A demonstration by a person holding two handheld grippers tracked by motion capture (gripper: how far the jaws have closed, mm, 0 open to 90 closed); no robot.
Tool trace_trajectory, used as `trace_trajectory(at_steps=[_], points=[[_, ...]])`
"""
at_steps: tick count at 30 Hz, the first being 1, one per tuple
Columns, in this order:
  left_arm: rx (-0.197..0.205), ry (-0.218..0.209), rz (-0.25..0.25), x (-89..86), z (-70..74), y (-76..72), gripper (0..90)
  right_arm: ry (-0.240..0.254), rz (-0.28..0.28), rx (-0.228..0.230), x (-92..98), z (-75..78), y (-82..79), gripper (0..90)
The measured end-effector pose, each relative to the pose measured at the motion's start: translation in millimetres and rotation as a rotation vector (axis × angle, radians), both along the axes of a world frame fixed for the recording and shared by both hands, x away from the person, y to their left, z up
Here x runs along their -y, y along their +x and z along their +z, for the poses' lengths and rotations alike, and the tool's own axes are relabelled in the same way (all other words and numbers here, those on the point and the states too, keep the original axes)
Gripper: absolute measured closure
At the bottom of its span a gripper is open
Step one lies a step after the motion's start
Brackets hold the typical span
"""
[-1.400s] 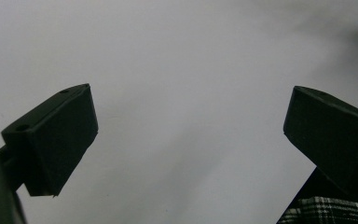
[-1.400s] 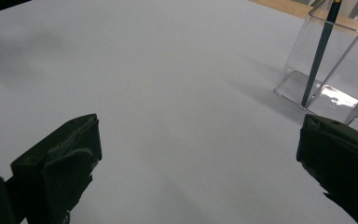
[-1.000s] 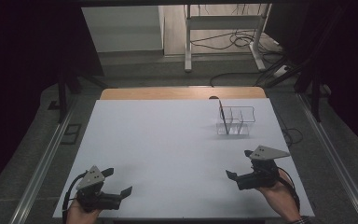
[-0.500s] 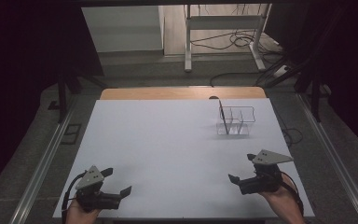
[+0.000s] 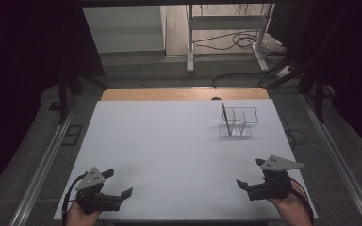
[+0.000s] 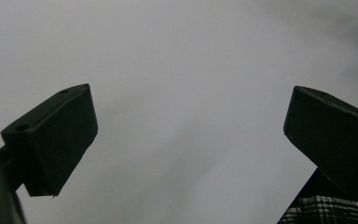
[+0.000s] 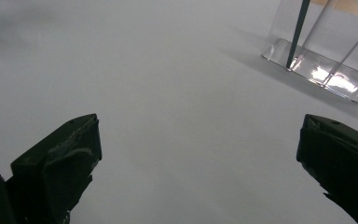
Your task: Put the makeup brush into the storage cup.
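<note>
A clear plastic organiser [image 5: 238, 121] with several compartments stands on the white table [image 5: 169, 146] at the back right. A thin dark stick [image 5: 225, 117] leans upright in its left compartment; the organiser [image 7: 324, 60] and stick [image 7: 297, 32] also appear at the top right of the right gripper view. My left gripper [image 5: 118, 183] rests near the front left corner, jaws wide apart with nothing between them [image 6: 189, 126]. My right gripper [image 5: 250, 173] sits near the front right corner, also open and empty [image 7: 198, 158].
A wooden strip [image 5: 184, 93] borders the table's far edge. Beyond it stand a metal frame [image 5: 226, 28] and loose cables [image 5: 235, 42] on the floor. Metal rails [image 5: 42, 160] run along both sides of the table.
The right gripper has drawn back slightly toward the front edge of the table. The left gripper has barely shifted.
</note>
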State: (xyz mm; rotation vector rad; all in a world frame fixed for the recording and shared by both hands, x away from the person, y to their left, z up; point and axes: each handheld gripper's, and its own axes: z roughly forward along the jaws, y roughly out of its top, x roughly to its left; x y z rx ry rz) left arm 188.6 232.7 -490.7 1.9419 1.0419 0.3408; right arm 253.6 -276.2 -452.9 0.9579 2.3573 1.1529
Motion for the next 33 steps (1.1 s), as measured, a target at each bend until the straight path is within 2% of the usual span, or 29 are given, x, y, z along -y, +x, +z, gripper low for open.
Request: trace_trajectory(at_steps=[19,28,33], points=[[-0.009,0.000,-0.006,0.3,-0.7,0.4,3.0,-0.022,-0.063,-0.002,23.9,-7.1,-16.7,0.0],[-0.010,0.000,-0.003,0.7,-1.0,0.3,3.1,-0.057,-0.052,-0.041,28.4,-15.7,-23.7,0.0],[-0.009,0.005,-0.005,1.7,-0.6,0.7,3.1,-0.053,-0.040,-0.091,28.2,-18.0,-22.6,1.5]])
